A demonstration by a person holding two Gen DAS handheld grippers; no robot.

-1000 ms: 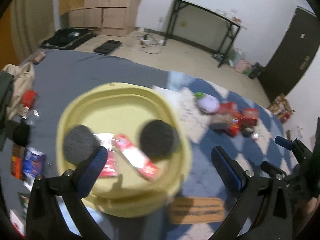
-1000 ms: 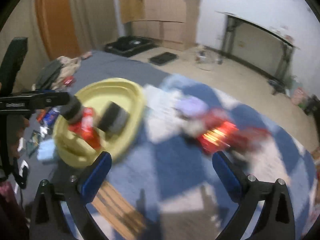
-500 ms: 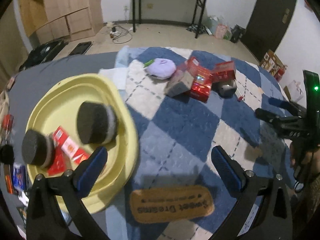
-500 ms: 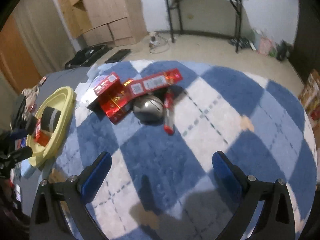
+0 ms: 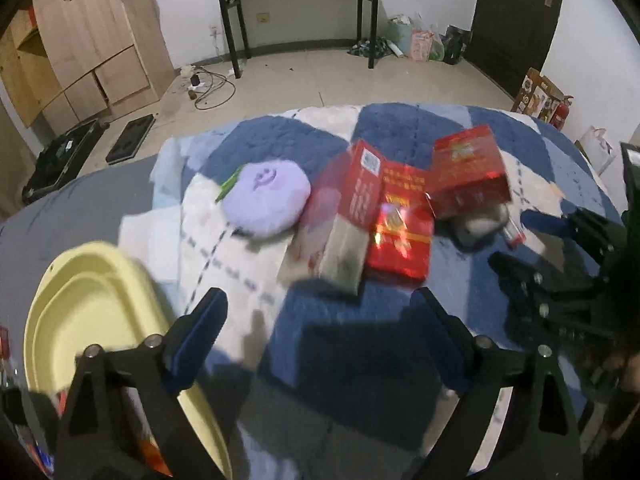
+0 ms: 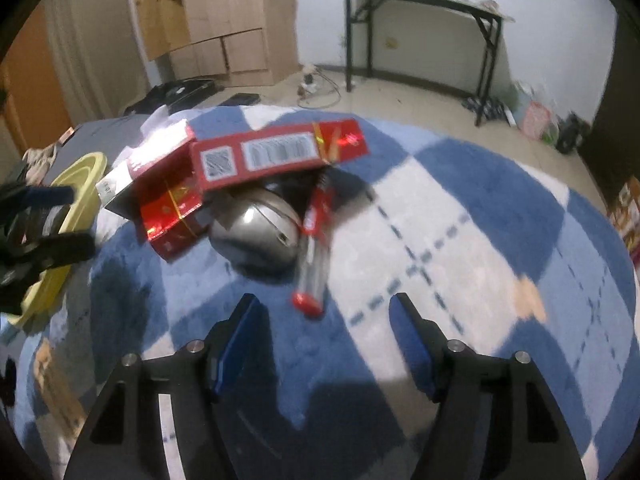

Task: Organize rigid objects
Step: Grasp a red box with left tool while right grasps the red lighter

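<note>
Partly hidden beneath red boxes [image 6: 276,152], a silver dome [image 6: 256,236].

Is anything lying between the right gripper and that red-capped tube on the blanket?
No. In the right wrist view only bare blanket lies between the right gripper, whose fingers have just been closing on nothing, and the tube.

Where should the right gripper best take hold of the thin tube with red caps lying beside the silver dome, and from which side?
Probably at the clear middle of the thin tube with red caps, coming from above with the right gripper straddling its width. It lies flat on the blue-and-white checked blanket, its right side free; the silver dome crowds its left.
</note>
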